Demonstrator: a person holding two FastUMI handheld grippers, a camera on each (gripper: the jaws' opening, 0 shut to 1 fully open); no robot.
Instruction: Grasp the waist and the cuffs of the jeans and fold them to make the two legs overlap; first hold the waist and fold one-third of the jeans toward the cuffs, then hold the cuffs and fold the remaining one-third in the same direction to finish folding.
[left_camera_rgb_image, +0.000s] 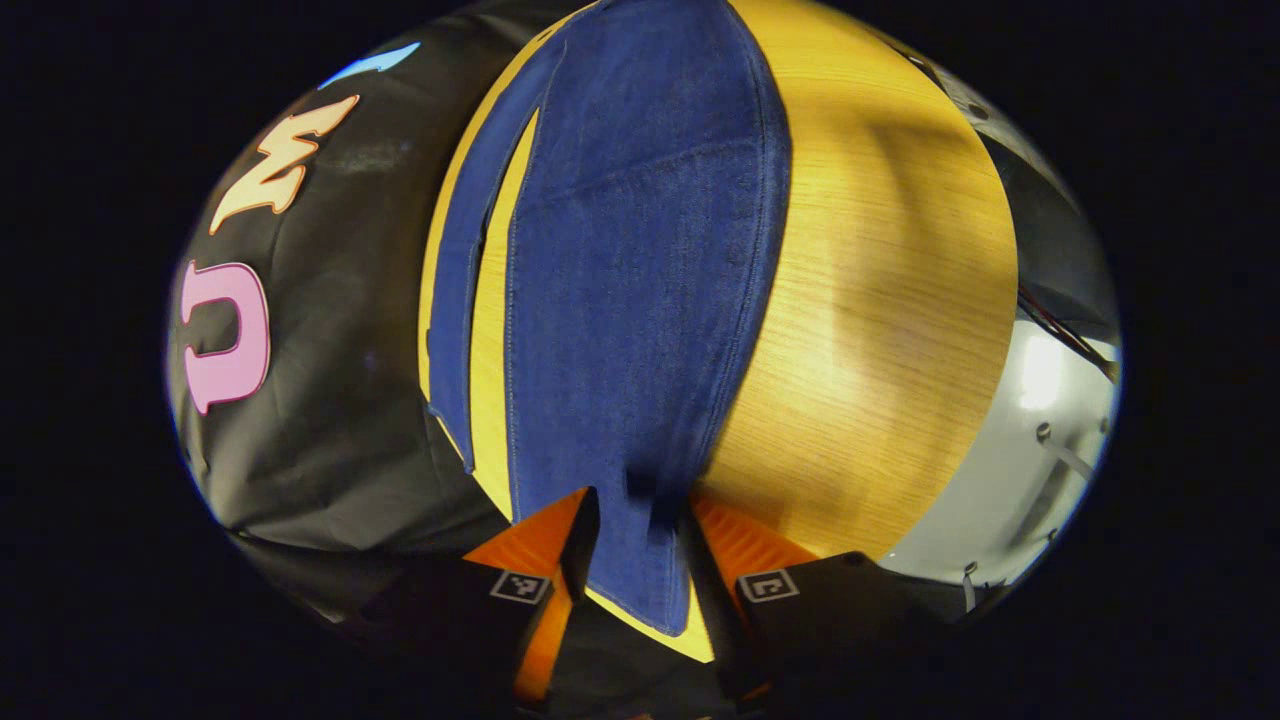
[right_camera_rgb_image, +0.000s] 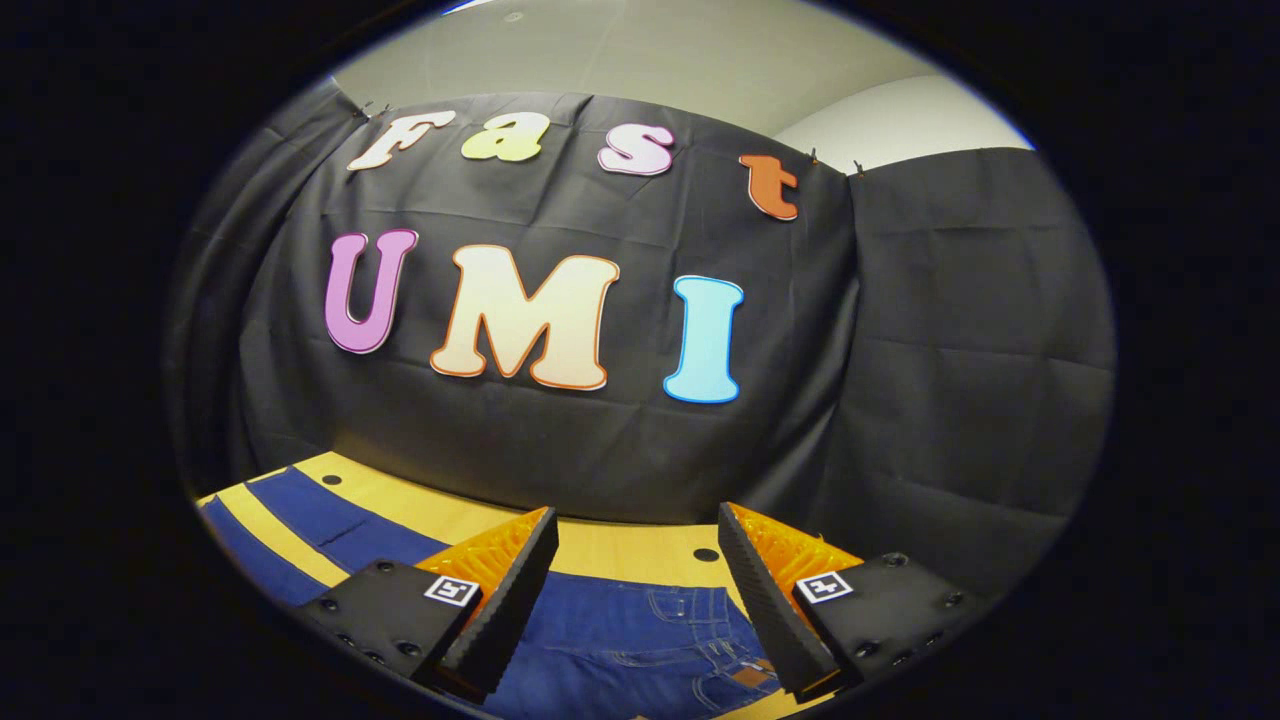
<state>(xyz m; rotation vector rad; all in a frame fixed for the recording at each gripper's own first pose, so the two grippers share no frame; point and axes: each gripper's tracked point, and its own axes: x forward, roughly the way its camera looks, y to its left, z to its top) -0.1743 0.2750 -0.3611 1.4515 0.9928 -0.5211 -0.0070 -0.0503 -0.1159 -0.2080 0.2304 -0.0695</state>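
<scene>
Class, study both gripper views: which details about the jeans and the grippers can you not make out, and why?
- Left gripper view: whether the left gripper truly pinches the jeans; the cuff covers the finger gap.
- Right gripper view: the waist beneath the open right gripper is cut off by the bottom edge.

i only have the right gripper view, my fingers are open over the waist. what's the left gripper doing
Observer: The left gripper sits at a leg's cuff end of the jeans, with denim between its fingers.
Operator: are the legs overlapped yet
Observer: No. Yellow table shows in a strip between the two legs.
Operator: anything right of the jeans there
Observer: Only bare wood table, up to its edge.
</scene>
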